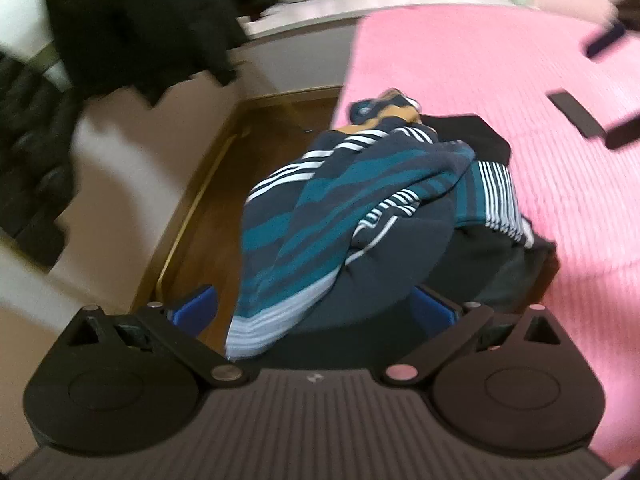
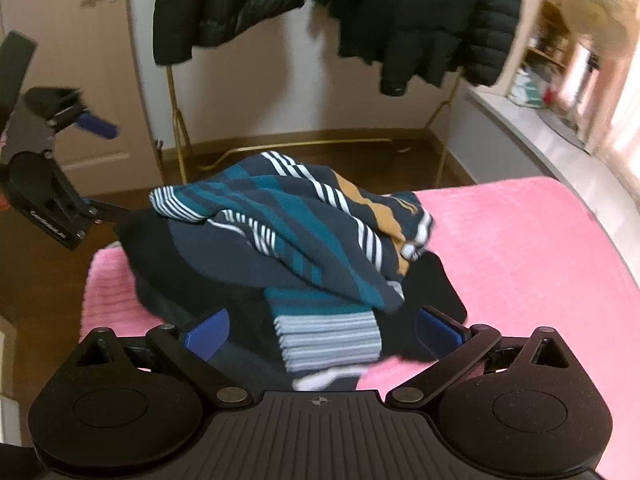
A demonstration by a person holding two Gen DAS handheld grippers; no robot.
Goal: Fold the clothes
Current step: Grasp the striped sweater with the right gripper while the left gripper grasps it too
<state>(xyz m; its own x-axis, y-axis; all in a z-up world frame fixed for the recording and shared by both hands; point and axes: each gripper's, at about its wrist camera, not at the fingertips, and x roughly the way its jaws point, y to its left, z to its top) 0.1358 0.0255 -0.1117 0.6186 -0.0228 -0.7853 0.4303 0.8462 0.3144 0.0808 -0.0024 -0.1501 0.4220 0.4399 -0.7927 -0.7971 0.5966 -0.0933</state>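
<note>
Navy knit with teal bands and thin white stripes: the striped sweater (image 2: pixel 288 216) lies crumpled in a heap, an ochre patch showing near its far end, a pale grey ribbed hem (image 2: pixel 328 344) turned toward the right gripper. It sits on top of a dark garment (image 2: pixel 436 280), both at the corner of the pink bedspread (image 2: pixel 520 248), close to the bed's edge above the brown wooden floor (image 1: pixel 208 216).

Left gripper (image 1: pixel 312 308): jaws spread wide, blue pads on either side of the heap, fabric bulging between them; no pinch visible. Right gripper (image 2: pixel 322 328): likewise wide open, pads flanking the ribbed hem, nothing clamped. In the right wrist view the left gripper appears at the far left, just beside the pile.

Surroundings: black puffer jackets (image 2: pixel 424 20) hang on a gold clothes rack (image 2: pixel 176 120) beyond the bed; a door (image 2: pixel 72 60) stands left of it. Left wrist view is motion-blurred.
</note>
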